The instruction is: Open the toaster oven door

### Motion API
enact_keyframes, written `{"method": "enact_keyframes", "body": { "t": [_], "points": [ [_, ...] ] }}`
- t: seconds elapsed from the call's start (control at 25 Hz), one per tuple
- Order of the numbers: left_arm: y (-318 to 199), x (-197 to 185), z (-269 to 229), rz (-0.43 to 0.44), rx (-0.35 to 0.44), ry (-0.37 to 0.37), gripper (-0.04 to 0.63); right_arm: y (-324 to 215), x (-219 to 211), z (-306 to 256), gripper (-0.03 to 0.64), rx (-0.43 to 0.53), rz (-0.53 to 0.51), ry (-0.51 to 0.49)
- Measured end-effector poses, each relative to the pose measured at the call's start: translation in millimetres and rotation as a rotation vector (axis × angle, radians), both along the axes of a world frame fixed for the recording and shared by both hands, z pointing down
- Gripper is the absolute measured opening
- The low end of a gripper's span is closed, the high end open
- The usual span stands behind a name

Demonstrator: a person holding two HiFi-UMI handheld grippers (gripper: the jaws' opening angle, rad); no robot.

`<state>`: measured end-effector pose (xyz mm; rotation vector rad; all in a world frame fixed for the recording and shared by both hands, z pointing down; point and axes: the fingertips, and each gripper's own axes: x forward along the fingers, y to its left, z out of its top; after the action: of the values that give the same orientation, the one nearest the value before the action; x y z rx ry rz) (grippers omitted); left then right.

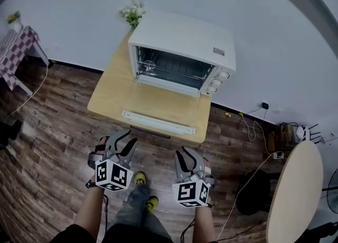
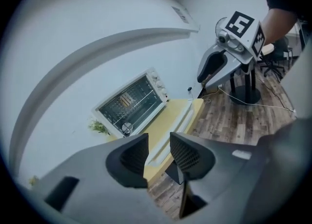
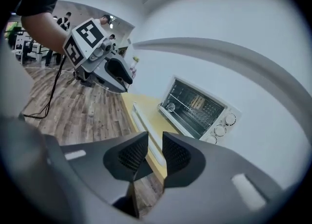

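The white toaster oven (image 1: 182,52) sits on a wooden table (image 1: 108,96), its door (image 1: 158,122) already folded down flat, exposing the rack. The left gripper (image 1: 122,140) and right gripper (image 1: 190,155) hover over the floor, clear of the table, jaws slightly parted and empty. The task looks complete.

White toaster oven (image 1: 185,38); pale yellow table (image 1: 113,98); dark brown plank floor (image 1: 53,147); red-white checked cloth (image 1: 18,49).
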<state>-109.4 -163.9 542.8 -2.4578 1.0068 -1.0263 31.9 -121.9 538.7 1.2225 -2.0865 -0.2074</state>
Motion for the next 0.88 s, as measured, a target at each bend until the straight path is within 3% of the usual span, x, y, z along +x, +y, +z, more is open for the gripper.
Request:
{"method": "enact_keyframes", "body": {
  "t": [0.28, 0.48, 0.88],
  "points": [
    [18.2, 0.4, -42.5, -0.077, -0.013, 0.122, 0.091, 24.8, 6.2, -42.6, 0.084, 0.025, 0.091, -0.138],
    [36.3, -1.8, -68.4, -0.103, 0.022, 0.149, 0.032, 43.3, 16.7, -73.7, 0.049, 0.072, 0.150, -0.199],
    [63.2, -7.4, -112.6, -0.169, 0.039, 0.271, -0.012, 63.2, 30.1, -122.8, 0.012, 0.120, 0.211, -0.324]
  ]
}}
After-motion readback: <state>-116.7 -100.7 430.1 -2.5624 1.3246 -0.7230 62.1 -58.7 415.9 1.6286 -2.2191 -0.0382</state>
